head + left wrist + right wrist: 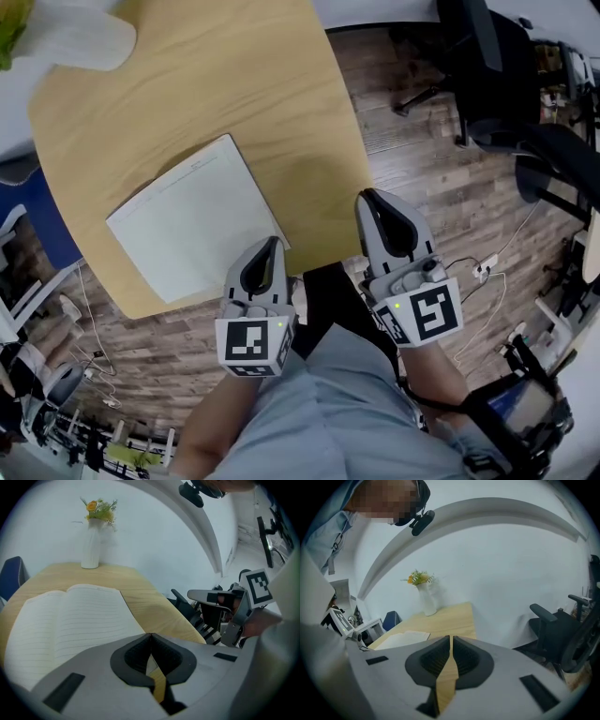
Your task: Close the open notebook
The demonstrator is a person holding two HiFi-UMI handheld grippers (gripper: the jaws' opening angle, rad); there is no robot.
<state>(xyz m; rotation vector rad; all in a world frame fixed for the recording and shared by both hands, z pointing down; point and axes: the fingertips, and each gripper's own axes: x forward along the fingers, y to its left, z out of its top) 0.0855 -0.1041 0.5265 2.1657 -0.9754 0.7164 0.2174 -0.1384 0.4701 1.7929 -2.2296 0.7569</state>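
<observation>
Hovering at lower centre, your left gripper (270,251) and right gripper (373,206) were both pressed together, empty, while the white lined-paper notebook (192,217) lay fully open centre-left on the pale wooden table (281,84), closing not yet begun.

An open notebook (192,220) is seen lying flat on the wooden surface (234,84), just ahead and left of the left gripper (273,244), whose jaws are held together by its near corner. The right gripper (368,198), jaws likewise together, is held at the surface's edge. A white vase (80,37) is placed far beyond both jaws.
</observation>
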